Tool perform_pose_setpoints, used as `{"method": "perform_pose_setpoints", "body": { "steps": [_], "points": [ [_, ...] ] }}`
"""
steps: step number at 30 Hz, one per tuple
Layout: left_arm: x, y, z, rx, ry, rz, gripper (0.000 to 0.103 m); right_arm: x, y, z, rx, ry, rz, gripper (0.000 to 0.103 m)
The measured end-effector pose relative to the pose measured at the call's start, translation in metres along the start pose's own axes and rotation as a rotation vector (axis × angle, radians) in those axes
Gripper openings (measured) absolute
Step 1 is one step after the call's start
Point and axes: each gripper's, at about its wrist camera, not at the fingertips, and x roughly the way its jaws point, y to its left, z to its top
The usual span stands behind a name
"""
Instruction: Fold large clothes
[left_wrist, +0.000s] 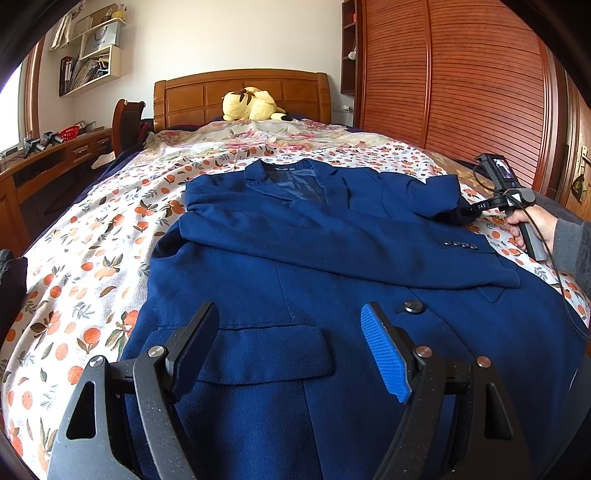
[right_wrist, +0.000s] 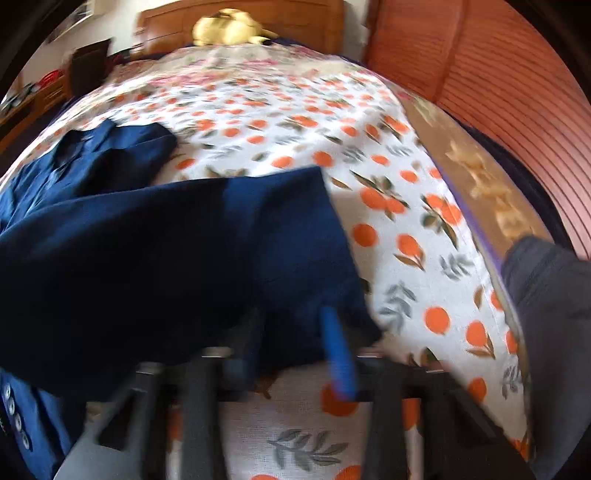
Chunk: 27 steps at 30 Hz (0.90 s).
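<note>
A navy blue suit jacket lies face up on the bed, collar toward the headboard. One sleeve is folded across its chest, its cuff buttons at the right. My left gripper hovers open over the lower front, above a flap pocket, with nothing between its fingers. My right gripper is at the jacket's right side, at the end of the other sleeve. In the blurred right wrist view that sleeve drapes over and between the fingers of the right gripper, which is shut on the cloth.
The bedspread has an orange-fruit print. A yellow plush toy sits by the wooden headboard. A slatted wooden wardrobe stands close on the right, a desk on the left. A hand in a grey sleeve holds the right gripper.
</note>
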Motion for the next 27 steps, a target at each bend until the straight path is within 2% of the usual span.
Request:
{"method": "perform_pose_setpoints", "body": {
  "steps": [4,9,12,15,17,19,21,23,27],
  "points": [
    [0.000,0.000,0.000,0.002,0.000,0.001,0.080,-0.009,0.022,-0.004,-0.094,-0.010,0.026,0.000],
    [-0.002,0.002,0.000,-0.005,-0.012,-0.006,0.080,-0.054,0.032,-0.003,-0.108,-0.094,0.086,0.000],
    [-0.004,0.002,-0.001,-0.008,-0.016,-0.008,0.080,-0.073,0.035,-0.001,-0.129,-0.115,0.072,0.000],
    [-0.005,0.001,-0.001,-0.004,-0.018,-0.009,0.080,-0.083,0.025,0.003,-0.080,-0.127,0.036,0.000],
    [-0.005,0.001,-0.002,-0.004,-0.019,-0.010,0.080,-0.083,0.018,0.003,-0.036,-0.127,0.013,0.008],
    [-0.006,0.001,-0.002,-0.006,-0.020,-0.011,0.080,-0.083,0.012,0.002,-0.012,-0.120,-0.026,0.040],
    [-0.006,0.001,-0.002,-0.010,-0.021,-0.014,0.080,-0.071,0.007,0.006,0.014,-0.104,-0.037,0.053],
    [-0.006,0.002,-0.002,-0.013,-0.020,-0.018,0.080,-0.055,-0.003,0.006,0.046,-0.057,-0.049,0.060],
    [-0.005,0.002,-0.002,-0.016,-0.015,-0.021,0.080,-0.022,-0.016,0.005,0.100,0.026,-0.081,0.061]
  ]
}}
